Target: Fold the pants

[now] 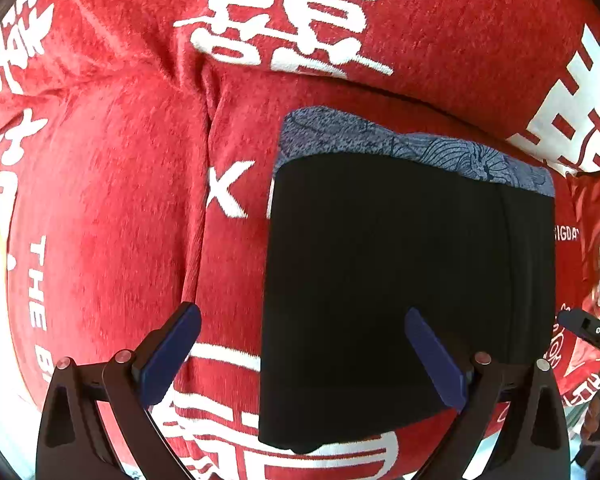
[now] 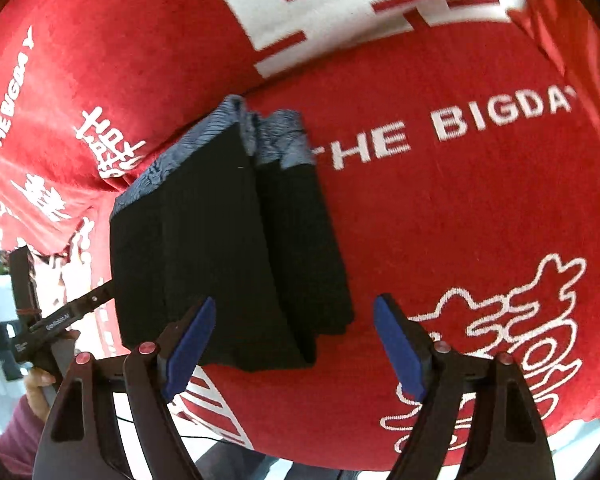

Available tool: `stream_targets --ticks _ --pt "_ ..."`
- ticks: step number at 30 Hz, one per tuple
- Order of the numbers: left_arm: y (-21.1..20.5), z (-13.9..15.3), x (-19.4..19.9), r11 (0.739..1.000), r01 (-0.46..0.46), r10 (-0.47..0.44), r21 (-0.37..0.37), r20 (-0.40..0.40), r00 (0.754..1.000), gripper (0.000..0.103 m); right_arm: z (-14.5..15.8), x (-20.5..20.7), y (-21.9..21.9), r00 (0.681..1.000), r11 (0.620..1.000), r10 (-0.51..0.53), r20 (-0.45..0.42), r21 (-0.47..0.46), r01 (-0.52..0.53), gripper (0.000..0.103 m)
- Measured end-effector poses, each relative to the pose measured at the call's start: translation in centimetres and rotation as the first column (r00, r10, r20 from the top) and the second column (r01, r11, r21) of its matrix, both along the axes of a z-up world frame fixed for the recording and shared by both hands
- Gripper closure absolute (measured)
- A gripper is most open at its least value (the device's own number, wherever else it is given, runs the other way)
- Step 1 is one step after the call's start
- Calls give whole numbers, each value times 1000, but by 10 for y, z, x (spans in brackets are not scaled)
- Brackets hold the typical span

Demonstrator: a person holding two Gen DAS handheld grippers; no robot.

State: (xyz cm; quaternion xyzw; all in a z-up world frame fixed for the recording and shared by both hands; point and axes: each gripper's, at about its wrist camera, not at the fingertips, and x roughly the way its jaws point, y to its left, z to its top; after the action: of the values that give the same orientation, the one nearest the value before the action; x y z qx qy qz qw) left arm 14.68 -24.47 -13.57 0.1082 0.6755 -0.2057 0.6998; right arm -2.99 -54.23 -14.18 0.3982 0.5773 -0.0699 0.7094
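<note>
Black pants (image 1: pixel 396 280) with a blue-grey patterned waistband (image 1: pixel 420 148) lie folded into a compact rectangle on a red blanket (image 1: pixel 100 200). My left gripper (image 1: pixel 302 354) hangs open above the fold's near left edge; one blue pad is over the blanket, the other over the black cloth. In the right wrist view the same folded pants (image 2: pixel 228 256) show stacked layers. My right gripper (image 2: pixel 296 350) stands open over their near right corner, holding nothing. The left gripper (image 2: pixel 56 324) and a hand (image 2: pixel 36 384) appear at the left edge there.
The red blanket (image 2: pixel 440 220) carries white characters and "THE BIGDAY" lettering and has a crease (image 1: pixel 204 160) left of the pants. A red patterned cushion (image 1: pixel 596 260) lies at the right. The blanket's near edge (image 2: pixel 260 450) drops to a light floor.
</note>
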Motion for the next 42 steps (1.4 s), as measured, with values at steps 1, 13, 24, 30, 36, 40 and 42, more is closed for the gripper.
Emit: stream_targets --ticks 1,13,24,30,36,40,42 --pt "-1 0 2 1000 2 -2 -7 1 1000 0 -4 0 -4 1000 999 0 14 34 0 19" --pt "1 -25 26 987 35 -56 -160 -130 990 0 -43 26 -29 992 974 70 107 206 -91 19" --pt "-23 -53 35 957 38 -93 -288 -179 979 0 -71 46 -30 970 920 116 215 344 -187 17" --pt "-19 -63 37 948 -14 -62 -319 -229 971 0 -74 48 -31 966 913 107 234 362 -189 17" --pt "-16 -60 37 950 -34 -41 -311 -233 972 4 -74 48 -37 980 919 83 181 366 -145 23" --pt "-10 -40 29 940 -4 -56 -341 -166 985 28 -70 42 -37 983 923 68 168 364 -126 48" --pt "-9 -31 26 939 0 -54 -345 -148 988 35 -68 38 -38 983 922 52 179 370 -116 53"
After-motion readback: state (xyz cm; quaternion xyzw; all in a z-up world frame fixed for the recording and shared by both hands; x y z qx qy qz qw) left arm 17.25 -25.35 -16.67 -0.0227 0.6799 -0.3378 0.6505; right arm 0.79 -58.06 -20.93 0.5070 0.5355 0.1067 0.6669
